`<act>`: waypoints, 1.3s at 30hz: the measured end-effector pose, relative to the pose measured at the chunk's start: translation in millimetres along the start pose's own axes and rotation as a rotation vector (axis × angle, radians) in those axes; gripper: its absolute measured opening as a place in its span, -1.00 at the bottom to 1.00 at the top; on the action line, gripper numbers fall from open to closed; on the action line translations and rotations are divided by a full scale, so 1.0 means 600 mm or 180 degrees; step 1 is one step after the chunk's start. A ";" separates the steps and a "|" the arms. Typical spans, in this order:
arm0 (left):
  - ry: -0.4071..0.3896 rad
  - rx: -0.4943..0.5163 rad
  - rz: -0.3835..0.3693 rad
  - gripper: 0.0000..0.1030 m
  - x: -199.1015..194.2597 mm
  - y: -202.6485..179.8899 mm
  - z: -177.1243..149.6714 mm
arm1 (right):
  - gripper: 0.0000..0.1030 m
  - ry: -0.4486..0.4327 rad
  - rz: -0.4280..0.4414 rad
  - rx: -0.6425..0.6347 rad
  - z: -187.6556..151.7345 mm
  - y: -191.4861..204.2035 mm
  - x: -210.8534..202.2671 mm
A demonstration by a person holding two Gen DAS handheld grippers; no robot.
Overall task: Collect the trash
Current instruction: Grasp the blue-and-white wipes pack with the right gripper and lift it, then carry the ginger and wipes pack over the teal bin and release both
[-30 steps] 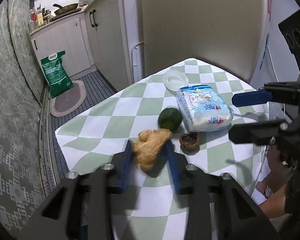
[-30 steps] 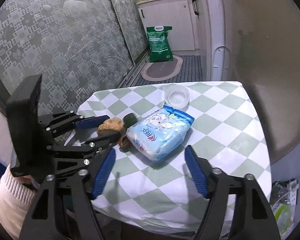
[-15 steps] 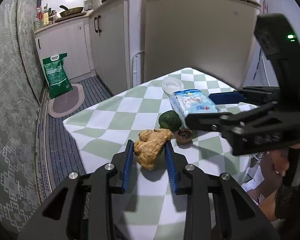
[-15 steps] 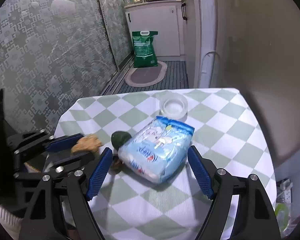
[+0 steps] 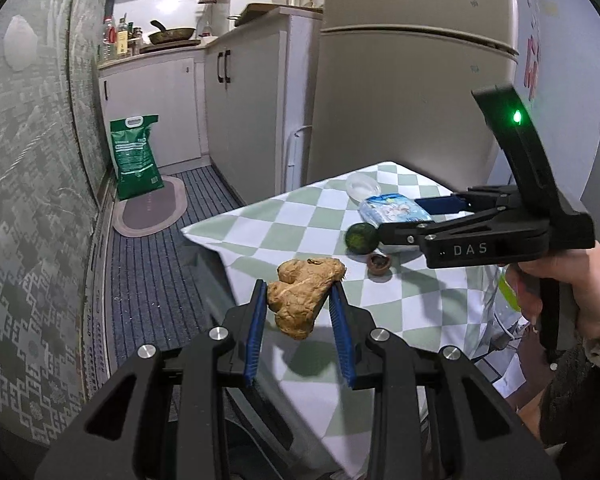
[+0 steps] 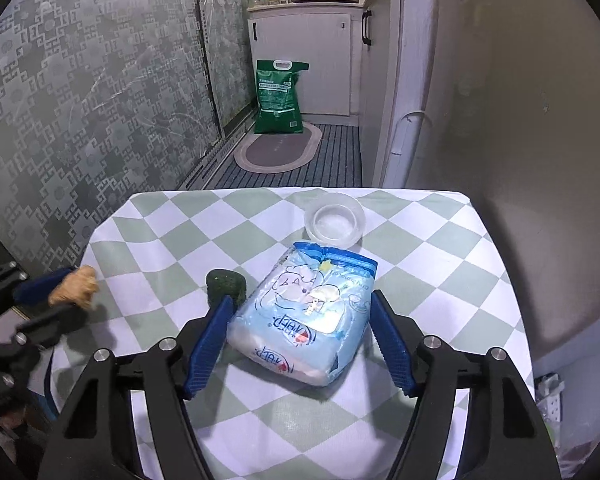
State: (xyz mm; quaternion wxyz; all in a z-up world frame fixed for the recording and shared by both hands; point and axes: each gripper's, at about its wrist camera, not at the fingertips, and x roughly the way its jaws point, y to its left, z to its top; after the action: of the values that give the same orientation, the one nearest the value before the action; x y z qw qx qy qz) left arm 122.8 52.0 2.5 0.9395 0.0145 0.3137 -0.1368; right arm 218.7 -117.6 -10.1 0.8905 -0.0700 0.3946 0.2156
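Observation:
My left gripper [image 5: 300,300] is shut on a knobbly brown ginger root [image 5: 302,294] and holds it lifted near the table's left edge; the root also shows in the right wrist view [image 6: 74,287]. My right gripper [image 6: 300,320] is open, its blue pads on either side of a light blue plastic pack [image 6: 310,316], which lies on the checked tablecloth [image 6: 440,272]. A dark green round fruit [image 6: 226,286] sits just left of the pack. A small brown nutshell [image 5: 380,263] lies near it.
A clear plastic bowl [image 6: 334,222] stands behind the pack. A fridge [image 6: 520,100] rises at the table's far right. White cabinets, a green sack [image 6: 280,98] and an oval mat [image 6: 278,148] are on the floor beyond. A patterned glass wall runs along the left.
My left gripper has lifted the ginger root and drawn it back toward the table's left edge. My right gripper has moved forward so that its open pads flank the blue pack.

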 end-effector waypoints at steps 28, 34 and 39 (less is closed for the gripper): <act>-0.0107 -0.0104 0.0048 -0.35 -0.026 0.013 -0.007 | -0.20 -0.0082 0.0206 -0.0163 0.003 -0.007 -0.061; -0.0153 -0.0184 0.0045 -0.35 -0.037 0.007 -0.008 | -0.73 -0.0110 0.0194 -0.0348 0.013 0.018 -0.080; -0.0159 -0.0185 0.0068 -0.35 -0.044 0.005 -0.010 | -0.82 -0.0019 0.0212 -0.0374 0.007 0.028 -0.066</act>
State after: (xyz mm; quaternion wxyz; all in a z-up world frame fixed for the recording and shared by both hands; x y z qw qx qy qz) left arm 99.8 61.9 13.2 0.9485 -0.0129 0.2938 -0.1179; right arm 190.5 -114.7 22.3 0.8783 -0.1083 0.3808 0.2681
